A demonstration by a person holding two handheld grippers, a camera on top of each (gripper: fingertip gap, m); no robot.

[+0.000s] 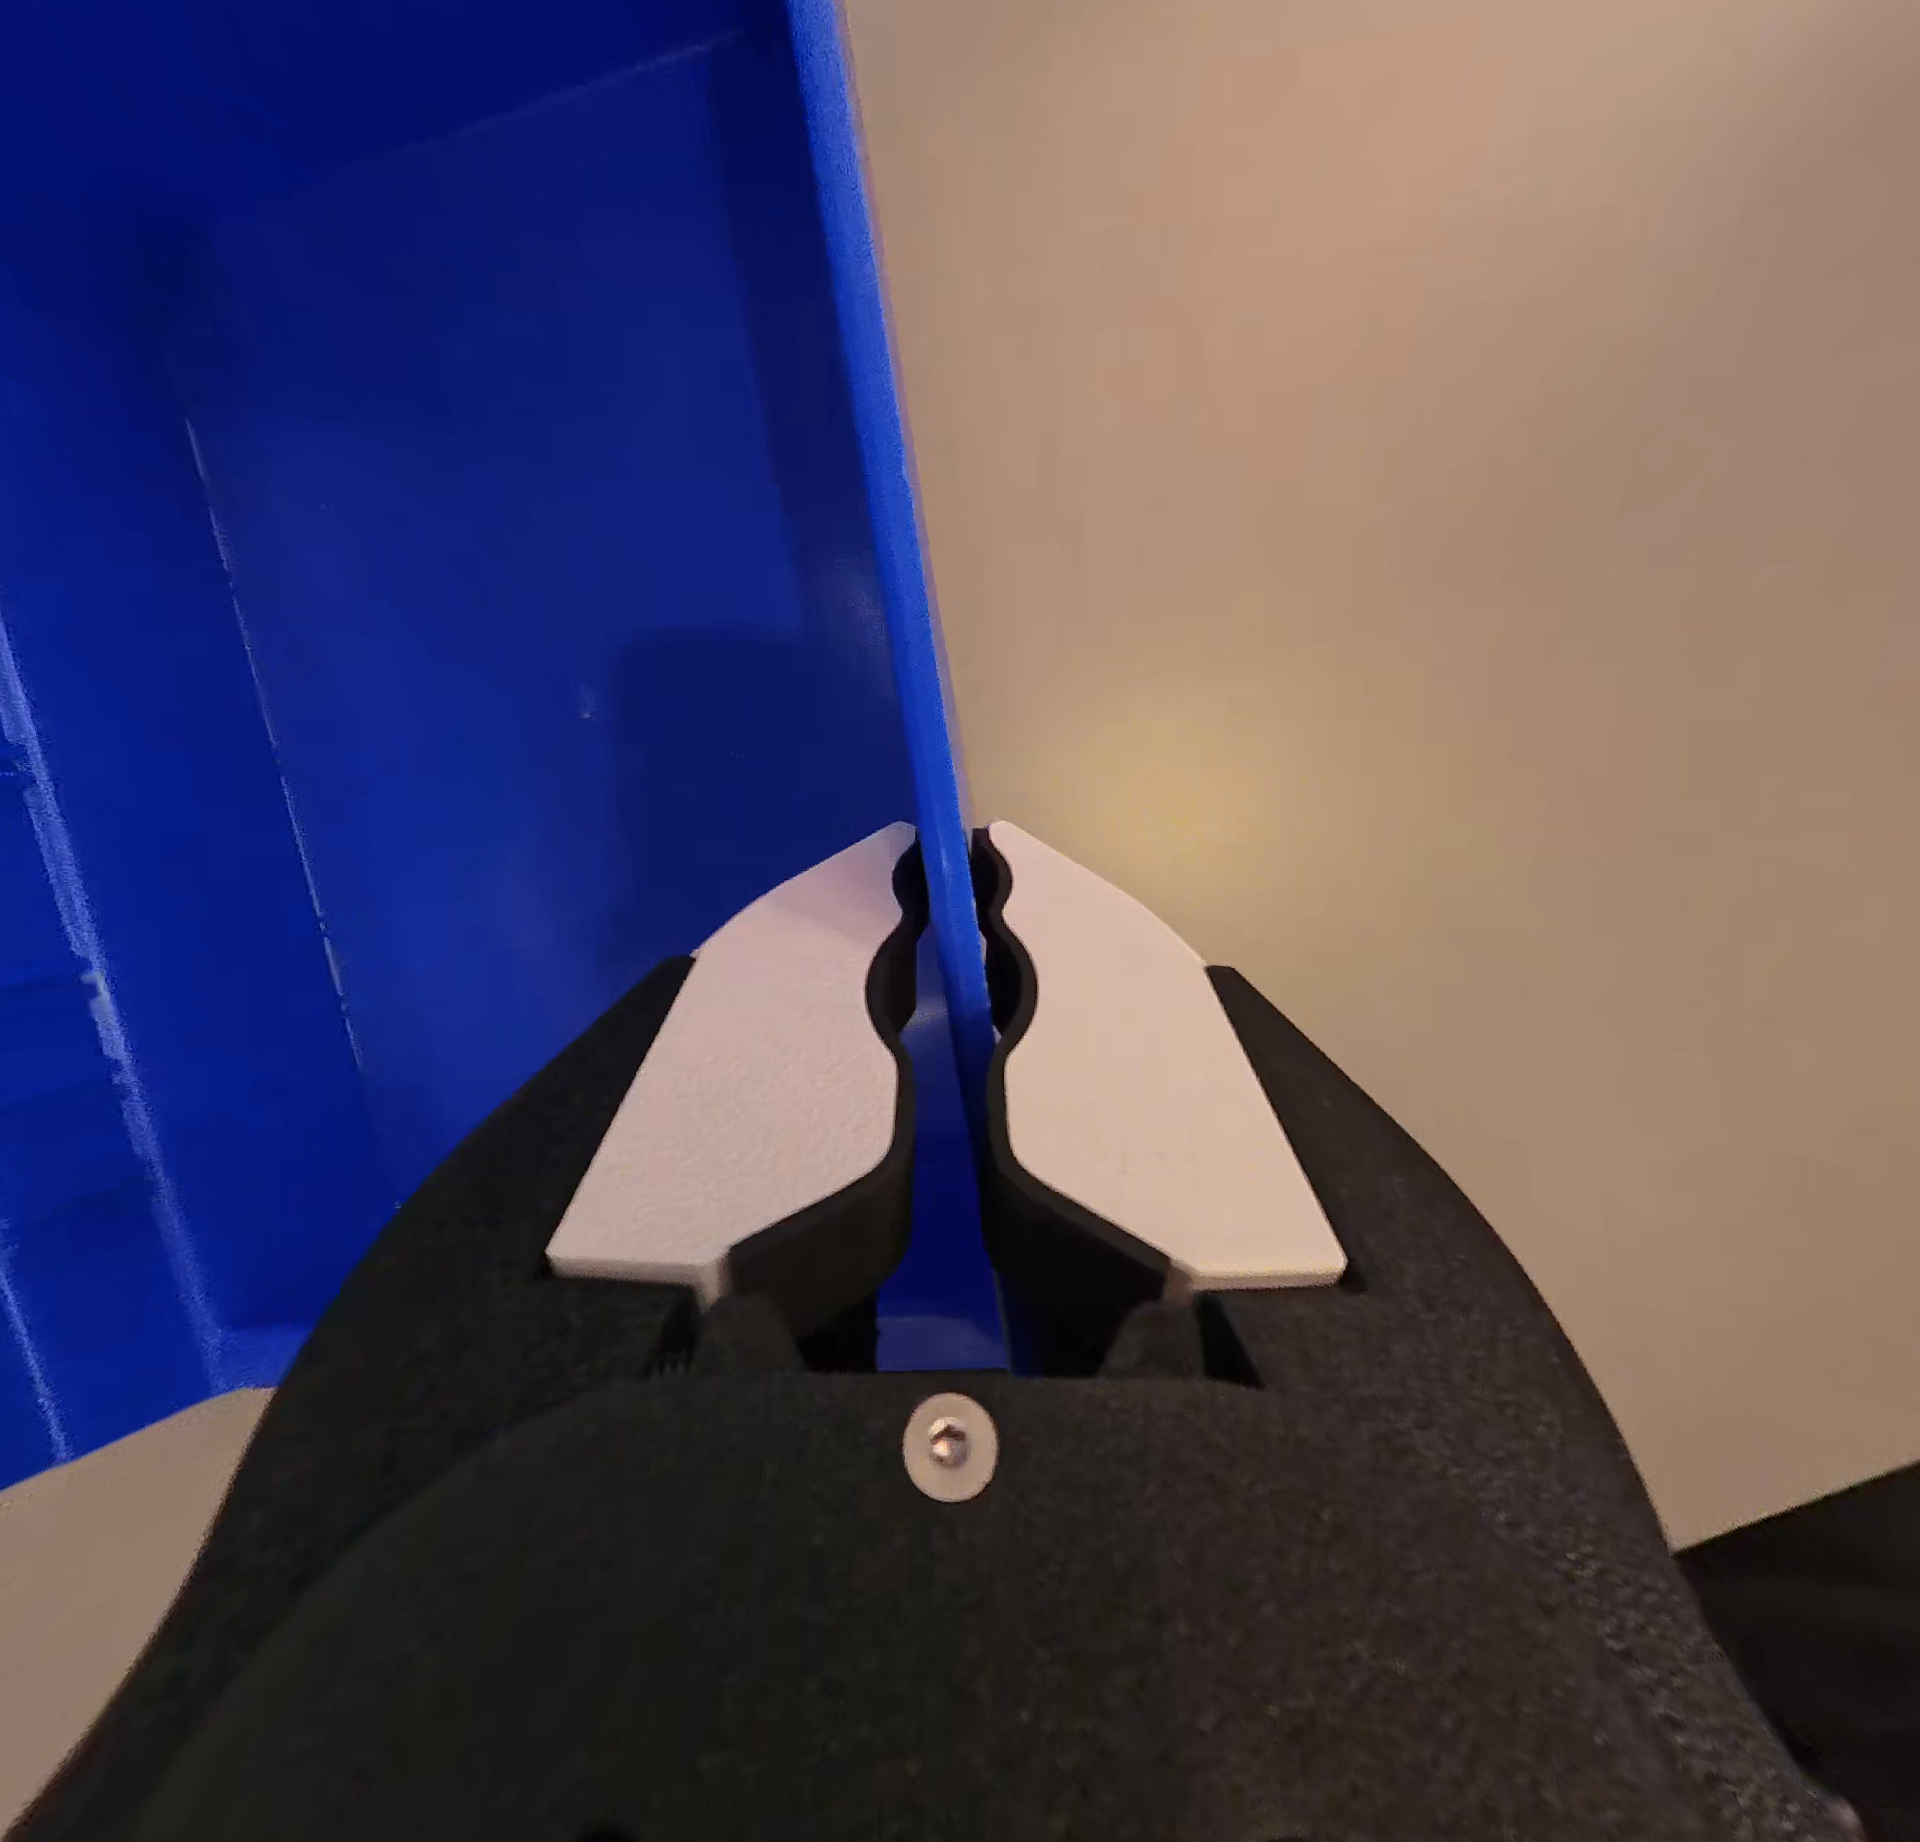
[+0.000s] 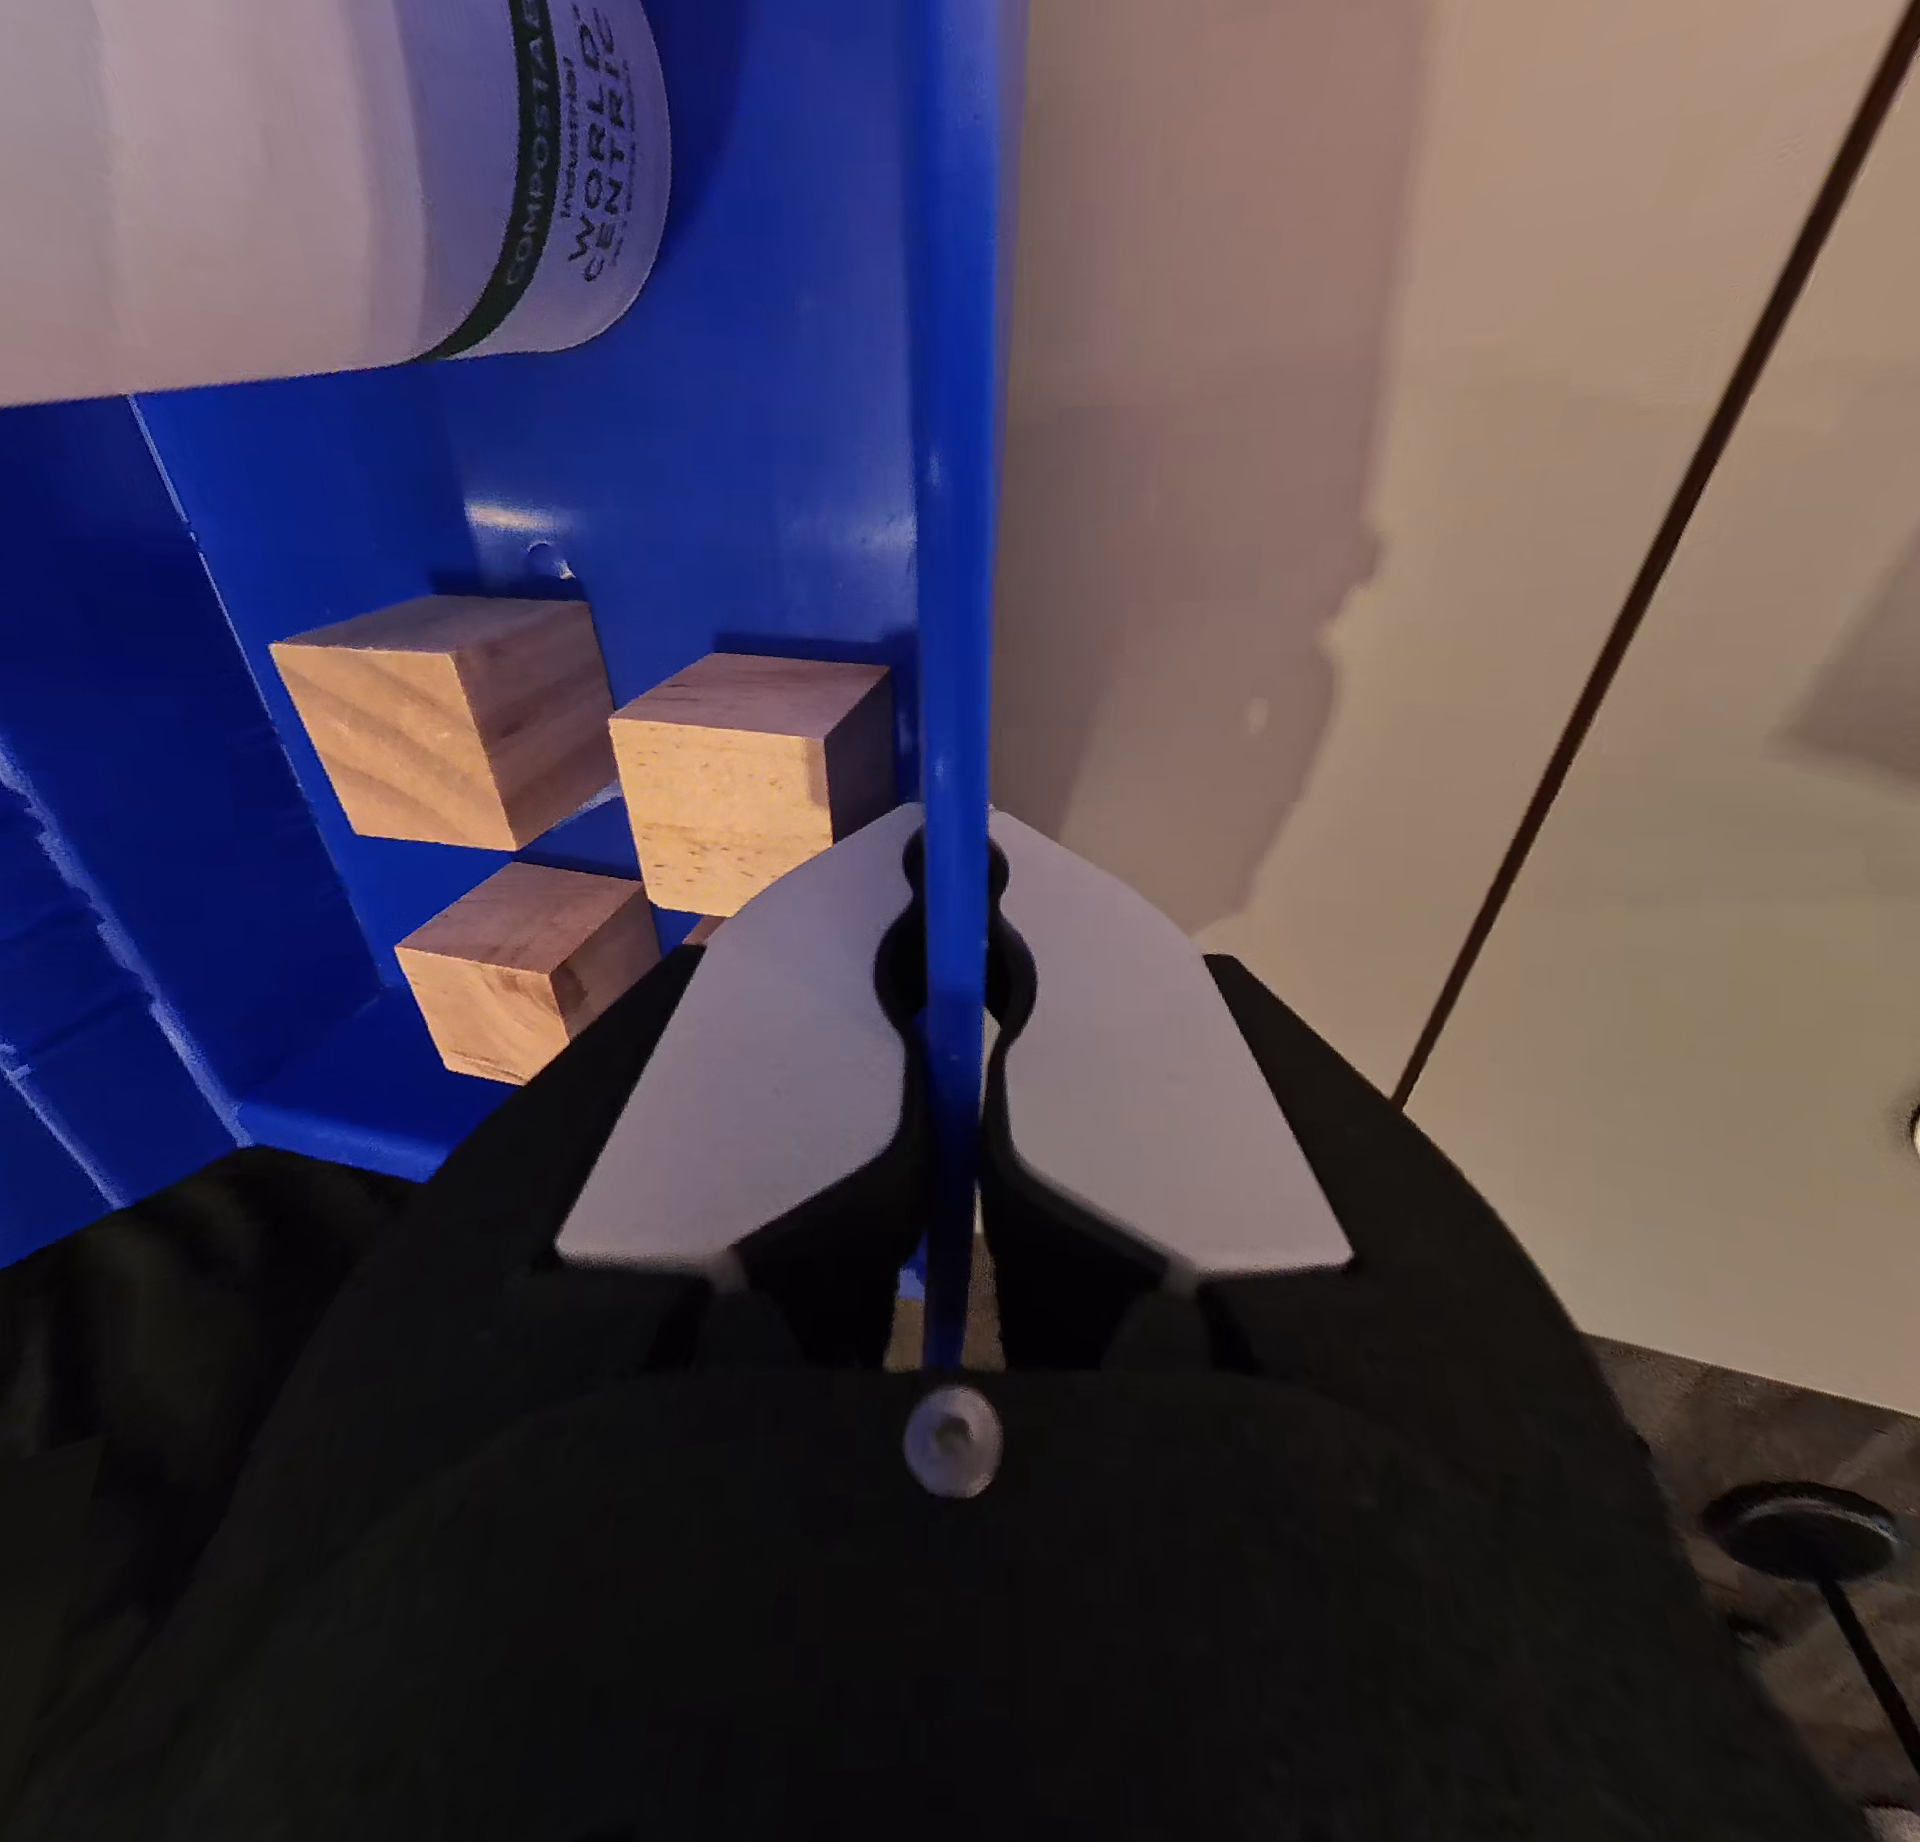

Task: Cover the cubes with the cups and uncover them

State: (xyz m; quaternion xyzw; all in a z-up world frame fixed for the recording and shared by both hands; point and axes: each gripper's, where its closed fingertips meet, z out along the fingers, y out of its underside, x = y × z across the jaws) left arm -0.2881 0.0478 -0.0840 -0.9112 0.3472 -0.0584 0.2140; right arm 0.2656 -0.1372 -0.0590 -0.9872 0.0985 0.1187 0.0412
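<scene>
A blue plastic bin [image 1: 468, 649] fills the left of both views. My left gripper [image 1: 948, 836] is shut on the bin's thin side wall [image 1: 873, 338]; this part of the bin shows no contents. My right gripper [image 2: 954, 826] is shut on a wall of the blue bin [image 2: 951, 442] too. Inside the bin, in the right wrist view, lie three wooden cubes [image 2: 447, 717] [image 2: 743, 774] [image 2: 520, 966] close together. A white paper cup [image 2: 312, 140] with a dark band lies on its side beyond them, inside the bin.
A pale tabletop [image 1: 1403, 442] lies to the right of the bin wall in both views. A thin dark cable [image 2: 1683, 545] crosses it diagonally. A round black disc [image 2: 1808, 1538] sits on a dark mottled surface at the lower right.
</scene>
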